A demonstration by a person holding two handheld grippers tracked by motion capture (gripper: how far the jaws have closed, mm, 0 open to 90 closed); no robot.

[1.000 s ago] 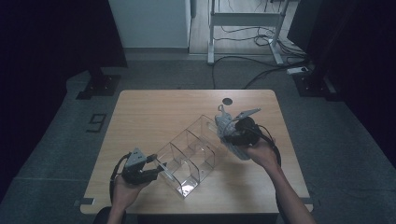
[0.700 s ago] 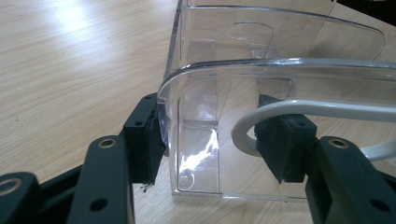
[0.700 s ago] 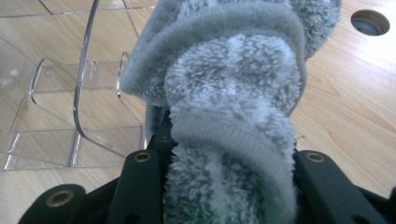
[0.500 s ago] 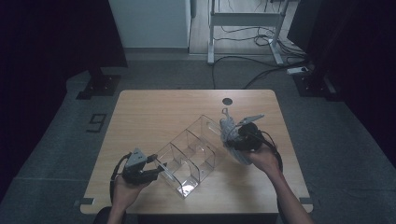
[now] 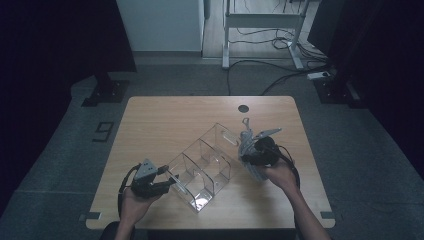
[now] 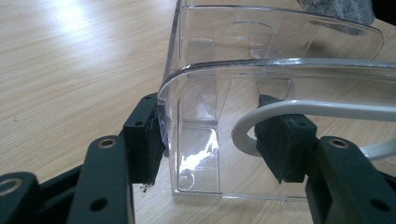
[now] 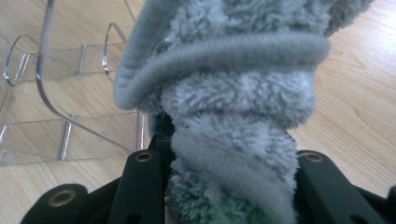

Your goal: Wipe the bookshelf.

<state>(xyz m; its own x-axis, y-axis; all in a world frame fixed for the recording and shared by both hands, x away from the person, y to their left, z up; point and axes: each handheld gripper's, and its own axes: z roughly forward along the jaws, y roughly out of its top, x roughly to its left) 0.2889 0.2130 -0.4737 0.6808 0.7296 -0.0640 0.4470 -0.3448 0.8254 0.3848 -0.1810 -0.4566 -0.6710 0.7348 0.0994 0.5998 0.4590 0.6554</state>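
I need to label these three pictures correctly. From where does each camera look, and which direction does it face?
High view: above the person's table edge, looking forward and down on the light wooden table; both forearms and hands enter from below.
Left gripper view: on the left gripper, looking along its black jaws at the clear plastic divided organizer whose wall they clamp.
Right gripper view: on the right gripper, looking along its jaws, shut on a grey fluffy rolled cloth.
Shared: the organizer appears in all three.
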